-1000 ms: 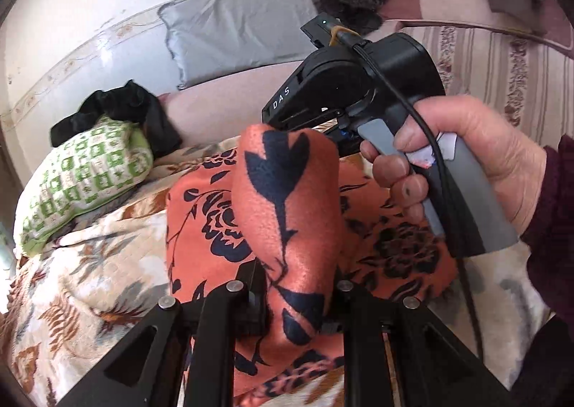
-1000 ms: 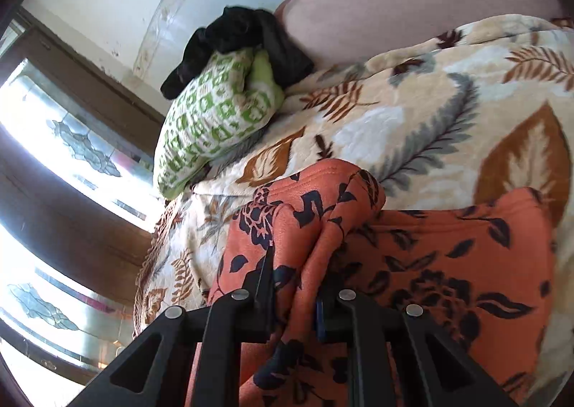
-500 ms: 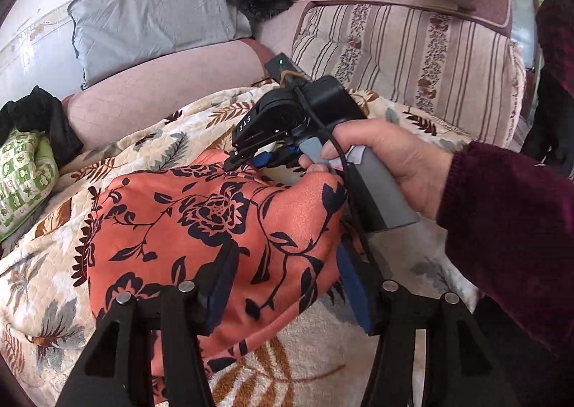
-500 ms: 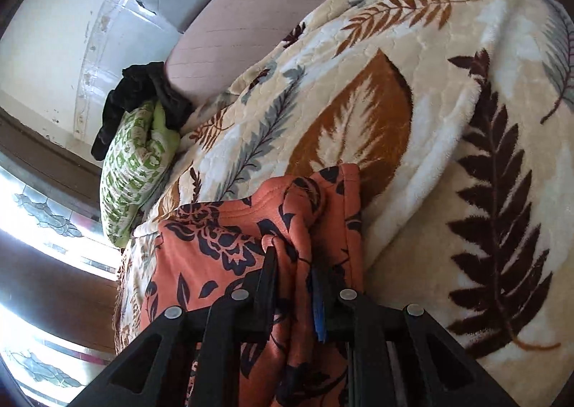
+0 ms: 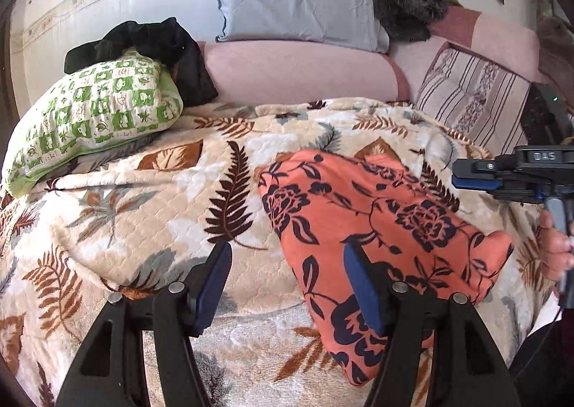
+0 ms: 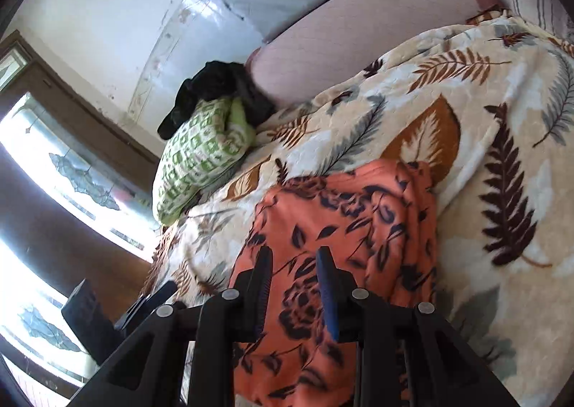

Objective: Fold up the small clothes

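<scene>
From my left wrist view, my left tongs (image 5: pixel 285 279) stand wide and are opening further, gripping nothing; the orange flowered garment (image 5: pixel 376 227) lies folded on the leaf-patterned blanket (image 5: pixel 143 213), its near edge hidden behind my right-hand pad. My right tongs (image 5: pixel 477 175) poke in from the right edge, their tips apart from the cloth; the hand (image 5: pixel 558 245) is cut off by the frame. A green checked pillow (image 5: pixel 93 112) sits far left.

From my right wrist view, the right tongs (image 6: pixel 294 285) are narrowly parted and opening over the garment (image 6: pixel 344 213); blur keeps me from telling whether the pads touch it. Its lower part disappears behind the tongs.
</scene>
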### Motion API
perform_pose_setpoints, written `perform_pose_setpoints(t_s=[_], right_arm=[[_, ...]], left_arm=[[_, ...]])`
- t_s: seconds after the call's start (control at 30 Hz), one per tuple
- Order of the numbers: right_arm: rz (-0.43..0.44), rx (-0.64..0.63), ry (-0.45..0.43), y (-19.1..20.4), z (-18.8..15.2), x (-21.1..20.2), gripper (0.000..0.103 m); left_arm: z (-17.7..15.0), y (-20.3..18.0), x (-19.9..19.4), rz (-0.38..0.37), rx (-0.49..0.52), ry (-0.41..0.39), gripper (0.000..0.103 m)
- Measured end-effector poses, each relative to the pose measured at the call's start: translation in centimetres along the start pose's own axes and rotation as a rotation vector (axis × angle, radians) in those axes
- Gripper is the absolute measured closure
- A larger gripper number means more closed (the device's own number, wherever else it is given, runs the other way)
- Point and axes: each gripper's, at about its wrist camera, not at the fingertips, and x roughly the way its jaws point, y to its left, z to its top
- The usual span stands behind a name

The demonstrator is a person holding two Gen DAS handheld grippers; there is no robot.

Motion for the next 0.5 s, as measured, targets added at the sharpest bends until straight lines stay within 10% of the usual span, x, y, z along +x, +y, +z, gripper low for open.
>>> perform_pose_setpoints(t_s=[0.2, 0.27, 0.5], right_arm=[[-0.135, -0.035, 0.152, 1.6, -5.3, 2.0, 0.076], [-0.272, -0.059, 0.173, 0.2, -6.2, 2.6, 0.08], [-0.324, -0.068, 0.153, -1.5, -5.3, 4.0, 0.084]], left_arm=[[-3.0, -3.4, 2.3, 0.084, 0.175, 0.079, 0.039], [-3.2, -4.1, 2.8, 0.05, 0.165, 0.08, 0.039], [-2.6, -5.0, 4.7, 0.003, 0.13, 0.11, 0.038]])
